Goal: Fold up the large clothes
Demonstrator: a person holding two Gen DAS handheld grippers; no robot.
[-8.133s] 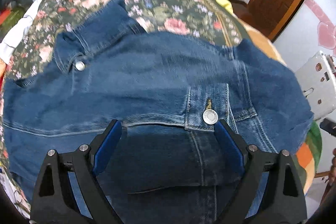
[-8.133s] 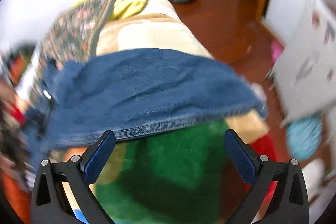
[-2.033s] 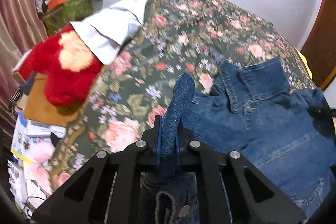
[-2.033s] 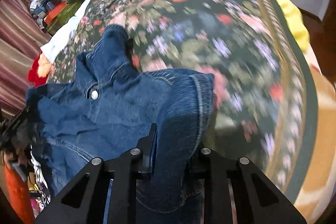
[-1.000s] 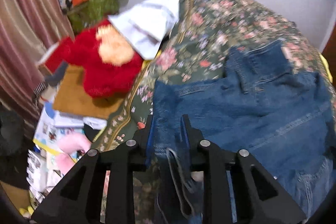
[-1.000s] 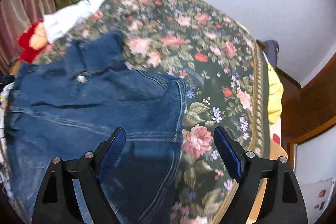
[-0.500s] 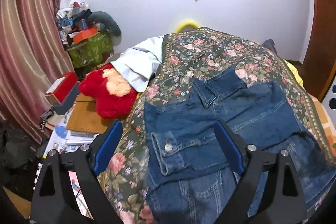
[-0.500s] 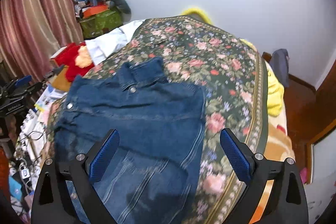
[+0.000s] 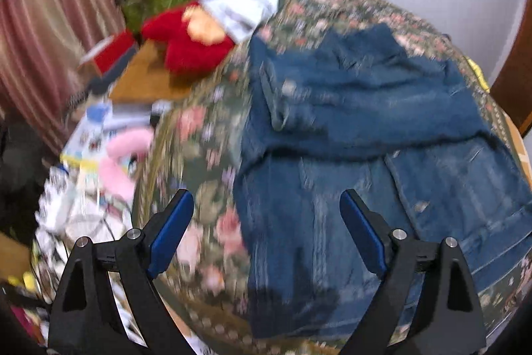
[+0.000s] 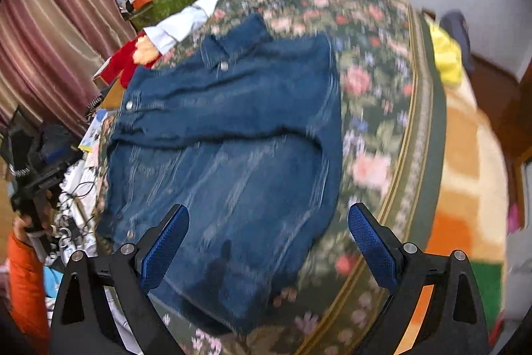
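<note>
A blue denim jacket (image 9: pixel 349 128) lies spread on the floral bedspread (image 9: pixel 199 155), its sleeves folded across the chest below the collar. It also shows in the right wrist view (image 10: pixel 239 135). My left gripper (image 9: pixel 266 232) is open and empty, held above the jacket's lower left hem. My right gripper (image 10: pixel 269 242) is open and empty, above the jacket's lower hem near the bed's right side. The left gripper itself (image 10: pixel 36 175) shows at the left edge of the right wrist view.
A red plush toy (image 9: pixel 196 42), a white shirt (image 9: pixel 242 9), a red box and scattered papers (image 9: pixel 99 128) lie left of the bed. A striped curtain (image 10: pixel 50 22) hangs at left. A yellow cloth (image 10: pixel 445 55) and an orange-green blanket (image 10: pixel 472 188) lie right.
Both grippers let go of the sleeves about a second ago and opened wide. Since half a second ago both have dropped lower and nearer to the jacket's hem; the jacket lies still.
</note>
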